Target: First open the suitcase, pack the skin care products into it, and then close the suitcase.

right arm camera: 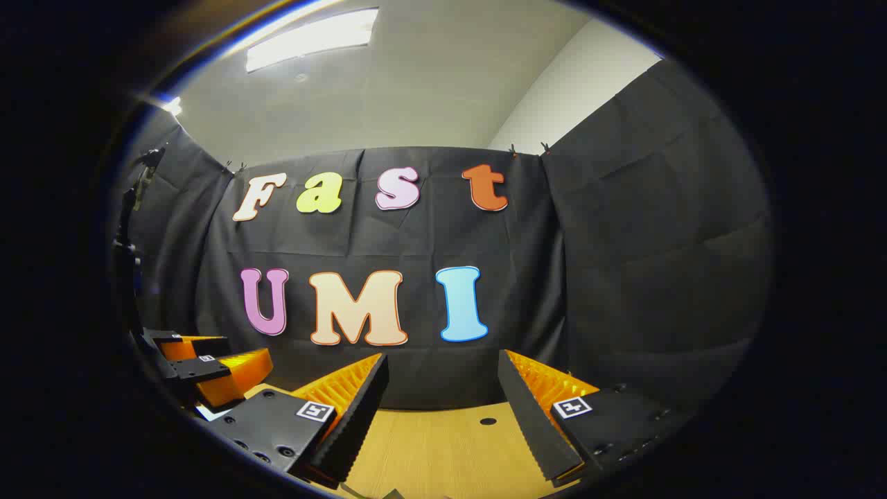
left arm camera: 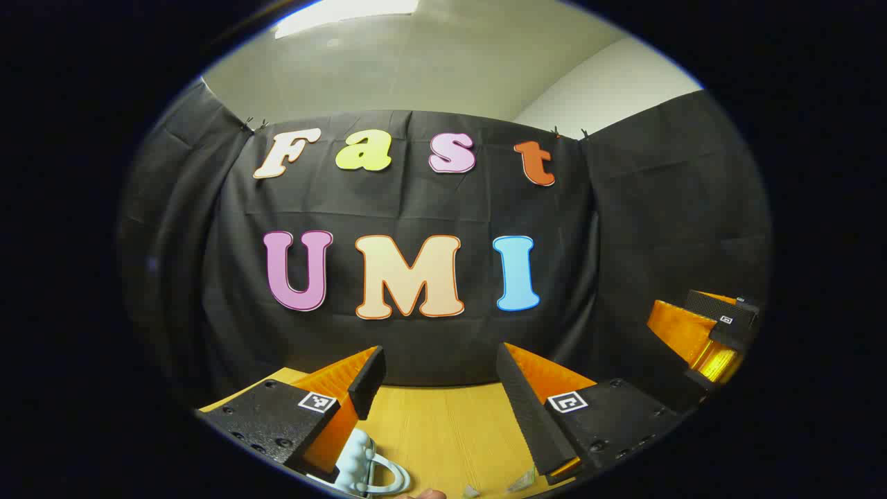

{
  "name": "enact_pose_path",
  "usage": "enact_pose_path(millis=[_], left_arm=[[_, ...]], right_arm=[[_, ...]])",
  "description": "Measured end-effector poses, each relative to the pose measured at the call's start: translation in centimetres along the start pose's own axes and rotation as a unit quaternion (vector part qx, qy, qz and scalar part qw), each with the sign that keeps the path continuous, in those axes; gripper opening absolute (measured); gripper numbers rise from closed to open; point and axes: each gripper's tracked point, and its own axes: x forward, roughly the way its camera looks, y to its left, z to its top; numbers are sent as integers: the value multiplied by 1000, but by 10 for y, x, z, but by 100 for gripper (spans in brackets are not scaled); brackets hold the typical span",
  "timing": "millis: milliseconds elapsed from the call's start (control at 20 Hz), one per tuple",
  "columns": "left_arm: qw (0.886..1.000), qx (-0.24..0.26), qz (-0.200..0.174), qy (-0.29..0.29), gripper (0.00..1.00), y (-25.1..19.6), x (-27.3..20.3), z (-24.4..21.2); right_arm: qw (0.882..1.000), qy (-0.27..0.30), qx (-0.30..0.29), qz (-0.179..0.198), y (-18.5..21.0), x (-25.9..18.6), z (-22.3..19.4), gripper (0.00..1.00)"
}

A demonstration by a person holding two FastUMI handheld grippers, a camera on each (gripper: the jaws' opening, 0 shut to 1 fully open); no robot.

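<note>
left gripper view: one suitcase [left arm camera: 371, 468].

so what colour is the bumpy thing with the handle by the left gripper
Pale blue; the bumpy case with a handle shows best in the left gripper view, low on the wooden table.

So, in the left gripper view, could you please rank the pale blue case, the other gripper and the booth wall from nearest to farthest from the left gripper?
1. Pale blue case: low, just under the left gripper's left finger.
2. Other gripper: off to the right, raised above the table.
3. Booth wall: straight ahead, behind the table's far edge.
</note>
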Motion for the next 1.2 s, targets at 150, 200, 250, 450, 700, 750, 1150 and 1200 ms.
enact_pose_path(millis=[150, 200, 250, 450, 700, 750, 1150, 1200], left_arm=[[1000, -2, 21, 10, 93, 1, -4, -8], [999, 2, 31, 13, 94, 3, -6, -9], [999, 7, 39, 16, 94, 5, -8, -14], [996, 32, 76, 30, 94, 17, -15, -29], [994, 26, 72, 83, 94, 30, -26, -85], [992, 30, 68, 106, 94, 37, -28, -104], [959, -12, 41, 281, 94, 57, -23, -233], [951, -14, 42, 306, 94, 59, -20, -249]], right_arm=[[1000, 11, 10, 18, -4, 5, -12, 98], [999, 14, 13, 26, -5, 8, -16, 98], [999, 15, 12, 33, -7, 10, -21, 98], [997, 22, 12, 74, 2, 13, -40, 98], [995, 36, 7, 92, 10, 23, -55, 98], [996, 32, -1, 84, 8, 26, -55, 98], [997, 44, -49, 27, 0, 38, -76, 99], [997, 47, -56, 18, -5, 40, -77, 99]])
